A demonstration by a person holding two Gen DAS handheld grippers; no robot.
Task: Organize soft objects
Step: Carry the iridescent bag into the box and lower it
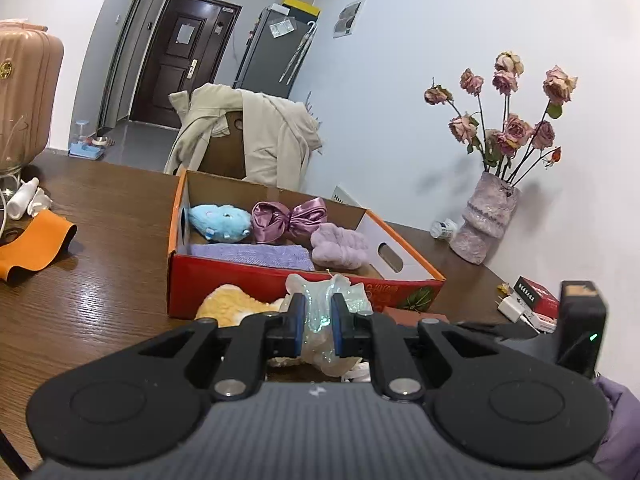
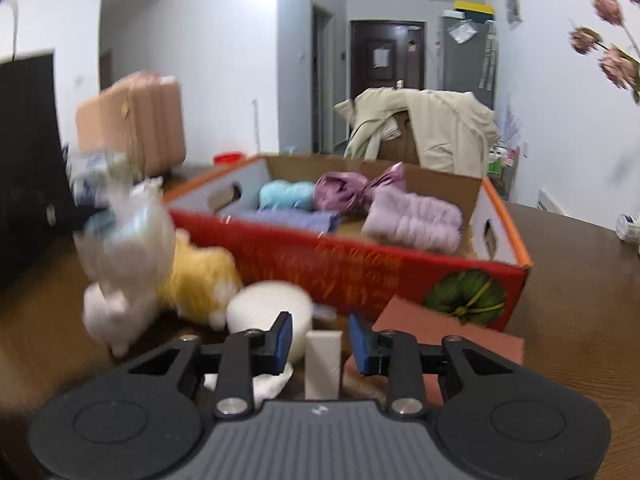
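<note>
My left gripper (image 1: 319,309) is shut on a white plush toy (image 1: 326,320) with shimmering fabric, held just in front of the red cardboard box (image 1: 280,284). In the box lie a blue plush (image 1: 218,220), a pink satin bow (image 1: 288,216), a lilac fluffy piece (image 1: 340,246) and a purple towel (image 1: 256,256). A yellow plush (image 1: 228,304) rests on the table against the box. In the right wrist view, the white toy (image 2: 120,264) is blurred at the left beside the yellow plush (image 2: 196,280). My right gripper (image 2: 320,328) is open, with a white block (image 2: 323,364) between its jaws, untouched, and a white round cushion (image 2: 268,312) ahead.
A vase of dried roses (image 1: 486,220), a charger and a red packet (image 1: 536,300) stand at the right on the wooden table (image 1: 100,280). An orange cloth (image 1: 36,248) and a bottle lie left. A coat-draped chair (image 1: 248,136) stands behind the box. A reddish board (image 2: 436,328) lies by the box.
</note>
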